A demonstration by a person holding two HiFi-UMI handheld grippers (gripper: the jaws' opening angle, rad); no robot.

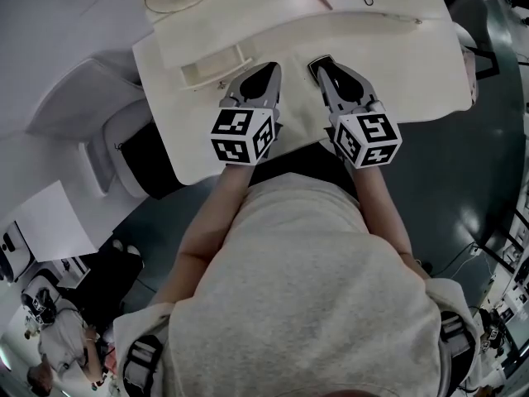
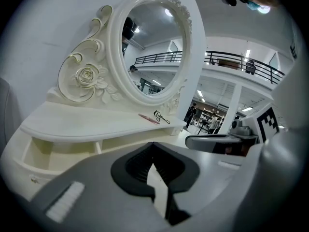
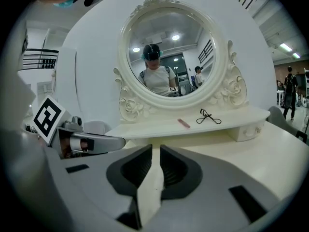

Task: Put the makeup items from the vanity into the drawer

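Cream-white vanity (image 1: 397,64), makeup untouched, both tongs closed on nothing.
The left gripper (image 1: 271,66) and right gripper (image 1: 321,63) hover over the tabletop, jaws together. The black eyelash curler (image 3: 208,116) and pink stick (image 3: 183,123) lie near each other on the shelf under the mirror (image 3: 169,52); the drawer (image 1: 211,74) stands open at left. Both look light and stiff. The stick may roll, so pinch mid-length; take the curler at its hinge.

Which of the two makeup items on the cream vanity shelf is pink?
The slim pink stick, lying left of the black metal eyelash curler; it is straight, the curler looped.
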